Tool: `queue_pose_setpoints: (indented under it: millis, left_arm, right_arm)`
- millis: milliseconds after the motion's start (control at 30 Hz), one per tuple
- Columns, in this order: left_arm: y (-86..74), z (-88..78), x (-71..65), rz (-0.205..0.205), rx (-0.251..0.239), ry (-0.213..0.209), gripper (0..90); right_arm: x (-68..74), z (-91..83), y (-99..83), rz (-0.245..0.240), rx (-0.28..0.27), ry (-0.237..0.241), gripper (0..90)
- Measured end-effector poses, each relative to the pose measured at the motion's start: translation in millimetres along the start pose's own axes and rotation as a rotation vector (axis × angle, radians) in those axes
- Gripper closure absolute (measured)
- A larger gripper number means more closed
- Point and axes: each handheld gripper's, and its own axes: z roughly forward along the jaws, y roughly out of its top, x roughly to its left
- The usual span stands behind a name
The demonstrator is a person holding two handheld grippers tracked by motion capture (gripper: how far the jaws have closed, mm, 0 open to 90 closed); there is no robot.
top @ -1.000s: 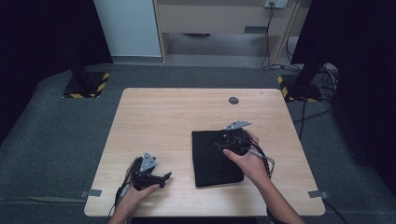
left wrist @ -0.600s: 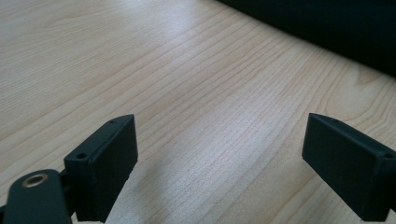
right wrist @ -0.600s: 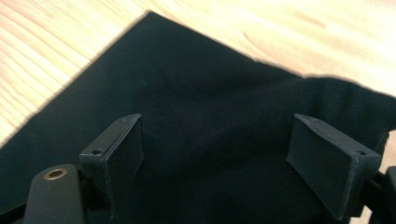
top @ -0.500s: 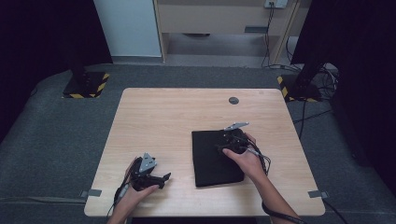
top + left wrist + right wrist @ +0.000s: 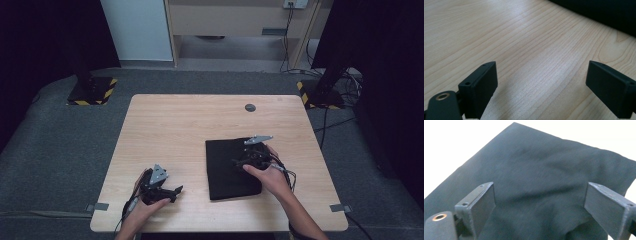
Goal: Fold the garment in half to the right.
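- Right gripper [image 5: 239,163] is hovering over the cloth [image 5: 225,172], with my right hand [image 5: 267,175] gripping it from the table's near right side.
- Its jaws are standing spread wide, having just been opening; in the right gripper view [image 5: 539,212] the dark fabric [image 5: 544,177] is lying below and between them, but the pads are not pressing on it.
- I am seeing soft wrinkles running across the cloth just ahead of those jaws.
- I am seeing the cloth lying folded flat as a black rectangle on the wooden table [image 5: 190,125], in the right half, towards the near edge.
- I am keeping the left gripper [image 5: 170,192] low at the near left corner of the table, well apart from the cloth, with my left hand [image 5: 142,205] wrapped around it.
- Its jaws are also standing wide apart with nothing between them; in the left gripper view [image 5: 541,92] bare wood grain [image 5: 524,37] is showing in the gap.
- I am catching a dark edge of the cloth [image 5: 604,12] in the upper right corner of that view.
- I am noticing a small dark round disc [image 5: 250,107] sitting on the far side of the table, well away from both grippers.
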Motion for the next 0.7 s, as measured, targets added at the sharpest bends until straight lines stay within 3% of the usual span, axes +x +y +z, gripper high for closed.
queue_pose_setpoints:
  millis: [167, 300, 433, 700]
  left_arm:
    - [-1.2, 1.4, -2.2, 0.014, 0.019, 0.004, 9.8]
    - [-0.7, 0.6, -2.1, 0.034, 0.036, 0.022, 9.7]
    - [-2.5, 0.7, -0.7, 0.032, 0.049, 0.012, 8.1]
    - [-3.5, 1.7, -0.6, 0.024, 0.065, -0.004, 5.1]
  right_arm:
    - [4.8, 8.9, -16.6, -0.046, 0.046, -0.020, 9.2]
    - [3.0, 14.9, -24.1, -0.035, 0.030, -0.028, 9.1]
    - [4.6, 12.9, -19.1, -0.037, 0.046, -0.032, 8.1]
    - [17.4, 0.5, -3.0, -0.092, 0.012, -0.029, 5.1]
